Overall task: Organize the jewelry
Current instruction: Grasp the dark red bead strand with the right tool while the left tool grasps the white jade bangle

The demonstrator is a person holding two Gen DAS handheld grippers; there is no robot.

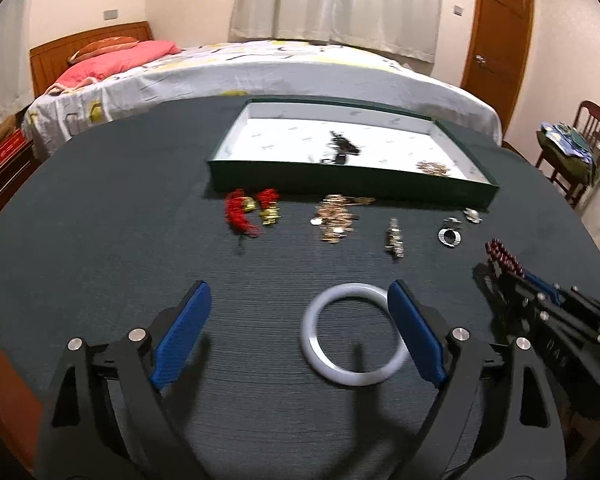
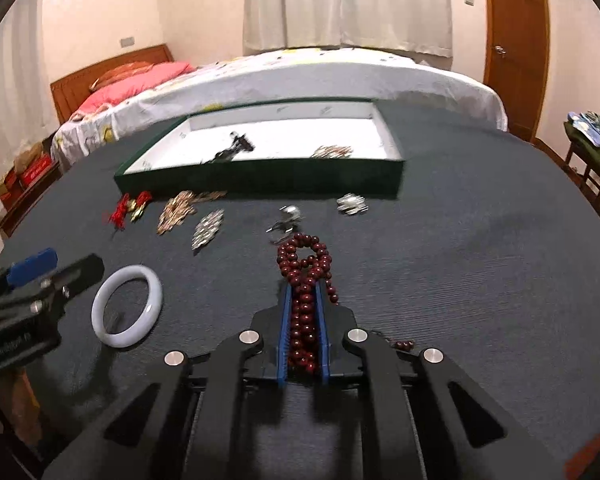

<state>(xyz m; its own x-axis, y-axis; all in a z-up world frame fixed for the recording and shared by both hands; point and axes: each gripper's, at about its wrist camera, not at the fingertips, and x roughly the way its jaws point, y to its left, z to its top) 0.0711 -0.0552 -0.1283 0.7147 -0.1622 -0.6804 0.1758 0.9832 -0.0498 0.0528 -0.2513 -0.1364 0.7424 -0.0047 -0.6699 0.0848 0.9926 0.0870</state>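
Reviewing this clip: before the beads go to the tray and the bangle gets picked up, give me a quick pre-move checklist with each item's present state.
1. Right tongs shut on the dark red bead string: ok, beads are pinched between the blue pads.
2. Whole string secured: not ok, a loose end trails beside the right finger and loops hang past the tips.
3. Left tongs open: ok.
4. White bangle centred between the left tongs: not ok, it sits against the right-side pad.
5. Green tray has free room: ok, only two pieces inside.
6. Path to the tray clear: cannot tell, loose pieces lie in front of it.
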